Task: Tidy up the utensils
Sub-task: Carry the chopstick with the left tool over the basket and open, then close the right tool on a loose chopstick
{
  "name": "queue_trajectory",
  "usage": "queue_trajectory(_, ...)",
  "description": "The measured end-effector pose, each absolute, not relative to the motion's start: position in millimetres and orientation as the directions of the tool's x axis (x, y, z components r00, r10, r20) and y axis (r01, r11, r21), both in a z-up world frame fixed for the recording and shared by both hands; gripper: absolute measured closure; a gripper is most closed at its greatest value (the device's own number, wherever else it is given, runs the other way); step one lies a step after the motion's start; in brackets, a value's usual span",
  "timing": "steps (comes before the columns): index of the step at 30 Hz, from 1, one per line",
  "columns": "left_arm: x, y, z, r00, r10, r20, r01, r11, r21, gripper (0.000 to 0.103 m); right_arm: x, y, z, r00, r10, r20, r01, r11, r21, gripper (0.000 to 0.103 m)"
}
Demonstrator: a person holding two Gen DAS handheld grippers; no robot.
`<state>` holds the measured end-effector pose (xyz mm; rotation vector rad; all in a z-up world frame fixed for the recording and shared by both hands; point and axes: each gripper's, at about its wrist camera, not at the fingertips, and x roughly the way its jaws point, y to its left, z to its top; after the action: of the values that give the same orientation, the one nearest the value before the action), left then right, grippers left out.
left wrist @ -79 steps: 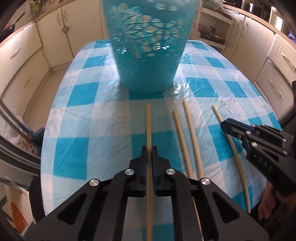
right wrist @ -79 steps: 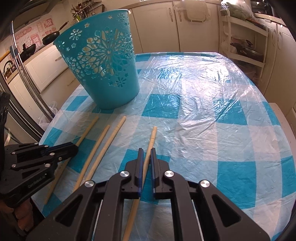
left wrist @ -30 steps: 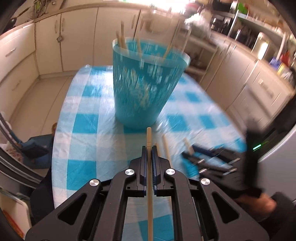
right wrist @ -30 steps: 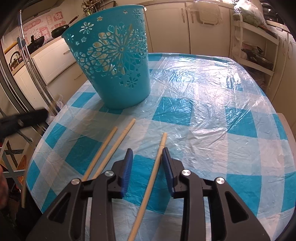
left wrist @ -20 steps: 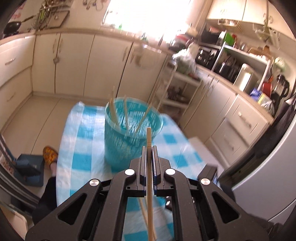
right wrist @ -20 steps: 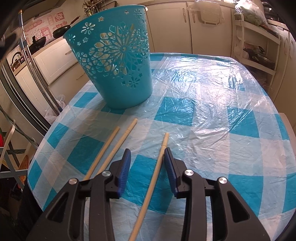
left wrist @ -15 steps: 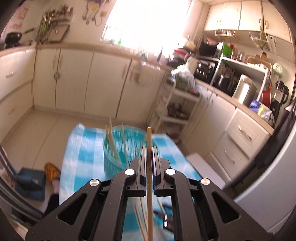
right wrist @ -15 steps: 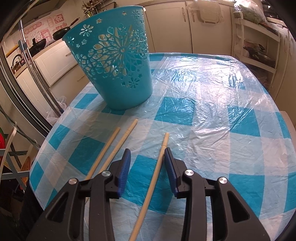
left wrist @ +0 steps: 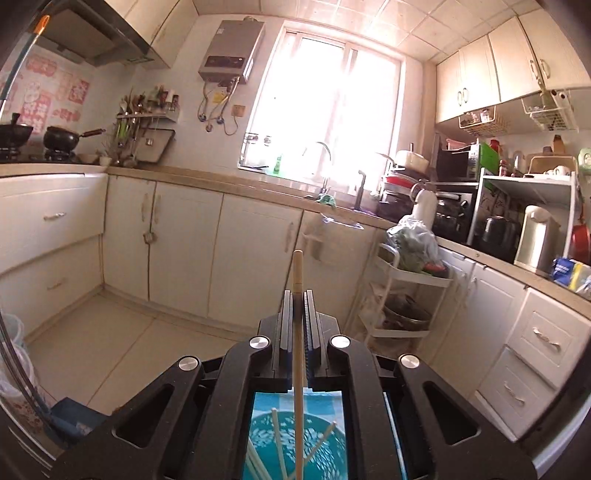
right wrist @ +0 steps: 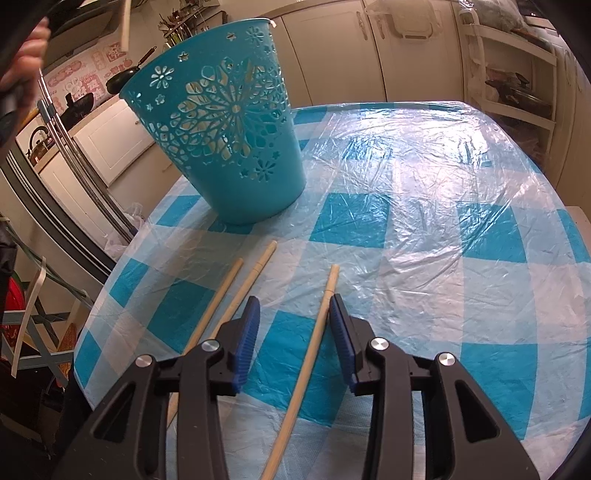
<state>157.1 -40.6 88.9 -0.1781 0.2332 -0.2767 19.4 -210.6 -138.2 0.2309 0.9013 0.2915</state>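
Observation:
My left gripper [left wrist: 297, 295] is shut on a long wooden stick [left wrist: 297, 273] and holds it high, pointing nearly level at the kitchen wall. Below it, between the gripper's arms, the open top of the teal cut-out basket [left wrist: 325, 443] shows several sticks [left wrist: 277, 435] leaning inside. In the right wrist view the basket [right wrist: 229, 122] stands on the checked table [right wrist: 424, 184]. My right gripper [right wrist: 294, 301] is open low over the table, and one stick [right wrist: 317, 325] lies between its blue pads, close to the right one. Two more sticks [right wrist: 255, 273] lie to its left.
A hand [right wrist: 26, 40] and the end of the raised stick [right wrist: 125, 26] show at the top left, above the basket. Cream cabinets [left wrist: 184, 251] ring the room. A white trolley [left wrist: 402, 295] stands beyond the table. A folding stool [right wrist: 33, 332] sits off the table's left edge.
My left gripper has risen with its stick from table height to above the basket and tilted up toward level. The right gripper has stayed in place, its jaws a little wider.

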Motion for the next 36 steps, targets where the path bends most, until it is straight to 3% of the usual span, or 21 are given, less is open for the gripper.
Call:
queue_trajectory(5, 178.9, -55.4, 63.6, 0.950, -0.229, -0.214, 0.202, 0.969, -0.140, 0.098, 20.1, -213.0, -138.7, 0.583, 0.360, -0.728, -0.151, 0.929, 0.338, 0.064)
queue_trajectory(17, 176.3, -54.7, -9.2, 0.902, -0.182, -0.393, 0.174, 0.983, -0.056, 0.097, 18.6, -213.3, -137.0, 0.584, 0.356, -0.730, -0.151, 0.931, 0.333, 0.063)
queue_trajectory(19, 163.3, -46.6, -11.1, 0.901, -0.169, -0.399, 0.164, 0.985, -0.047, 0.090, 18.4, -211.2, -136.3, 0.585, 0.344, -0.734, -0.152, 0.936, 0.318, 0.063)
queue_trajectory(21, 148.9, -35.9, -10.1, 0.907, -0.144, -0.395, 0.142, 0.989, -0.036, 0.058, 17.9, -207.3, -135.9, 0.589, 0.325, -0.740, -0.152, 0.944, 0.294, 0.063)
queue_trajectory(23, 130.2, -23.6, -9.1, 0.919, -0.105, -0.380, 0.105, 0.994, -0.020, 0.041, 16.5, -205.4, -135.3, 0.594, 0.301, -0.746, -0.146, 0.952, 0.269, 0.063)
queue_trajectory(27, 96.7, 0.0, -14.9, 0.919, -0.049, -0.392, 0.061, 0.998, 0.016, 0.022, 13.5, -204.3, -135.0, 0.604, 0.258, -0.755, -0.119, 0.965, 0.234, 0.063)
queue_trajectory(31, 78.8, 16.3, -33.0, 0.896, -0.005, -0.443, 0.023, 0.999, 0.033, 0.017, 8.5, -197.0, -135.0, 0.613, 0.188, -0.767, -0.108, 0.982, 0.155, 0.066)
queue_trajectory(36, 71.9, 29.0, -66.0, 0.830, 0.014, -0.557, 0.002, 1.000, 0.028, 0.017, 8.5, -187.1, -134.6, 0.611, 0.108, -0.784, -0.115, 0.992, 0.047, 0.090)
